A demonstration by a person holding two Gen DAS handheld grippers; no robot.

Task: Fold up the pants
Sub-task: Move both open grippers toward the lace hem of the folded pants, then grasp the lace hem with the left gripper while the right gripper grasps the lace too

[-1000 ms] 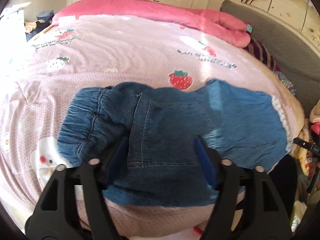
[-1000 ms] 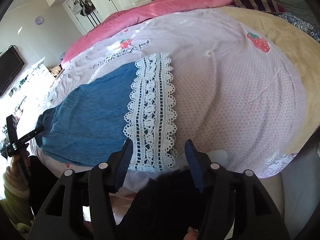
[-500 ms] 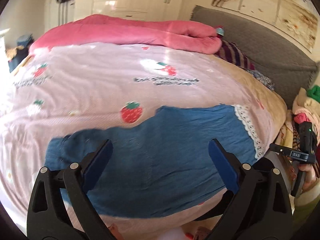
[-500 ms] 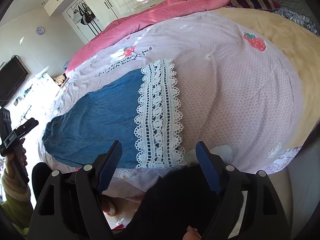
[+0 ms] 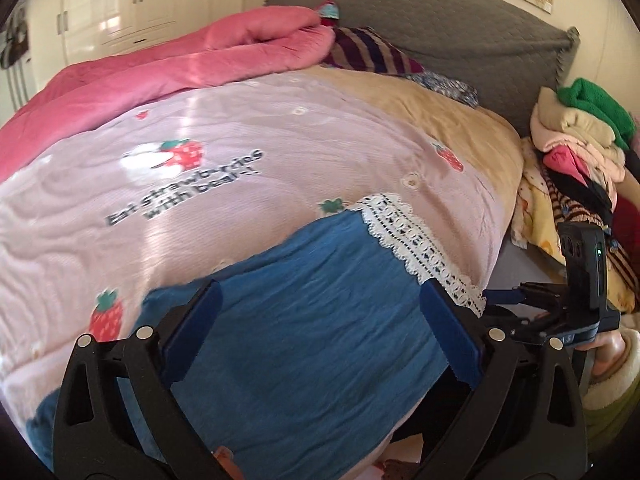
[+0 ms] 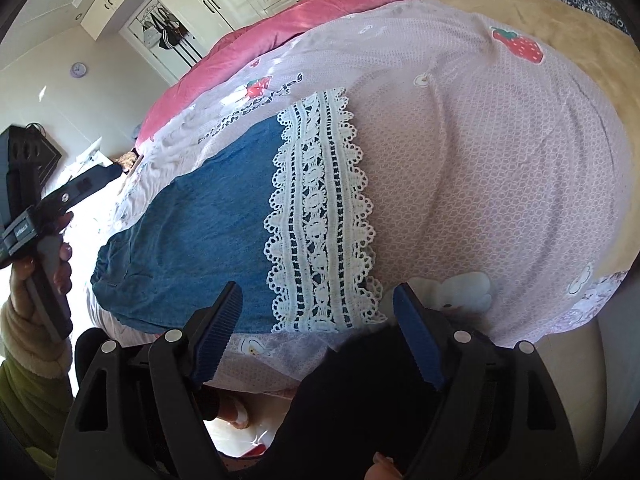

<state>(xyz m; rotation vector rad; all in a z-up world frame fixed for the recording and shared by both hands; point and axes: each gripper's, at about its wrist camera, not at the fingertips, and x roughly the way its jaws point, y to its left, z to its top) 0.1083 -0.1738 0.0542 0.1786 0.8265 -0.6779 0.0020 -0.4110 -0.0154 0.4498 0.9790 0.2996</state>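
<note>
One view alone shows the pants' (image 6: 200, 236) gathered, perhaps waist, end.

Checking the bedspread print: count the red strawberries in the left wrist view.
3 strawberries: one beside the printed words, one right near the beige cloth, one lower left. A leaf at the pants edge may mark a hidden fourth.

This is a bedroom in a home. A bed (image 5: 460, 128) fills most of both views, spread with a pale pink strawberry-print quilt (image 5: 240, 140), a rolled pink comforter (image 5: 192, 68) lying along its far side and a grey padded headboard (image 5: 420, 20) behind. White built-in wardrobes (image 5: 132, 4) line the wall. Folded clothes (image 5: 580, 136) are stacked beside the bed, bags (image 6: 164, 32) hang in an open closet bay, and a round wall clock (image 6: 78, 69) hangs nearby.
</note>
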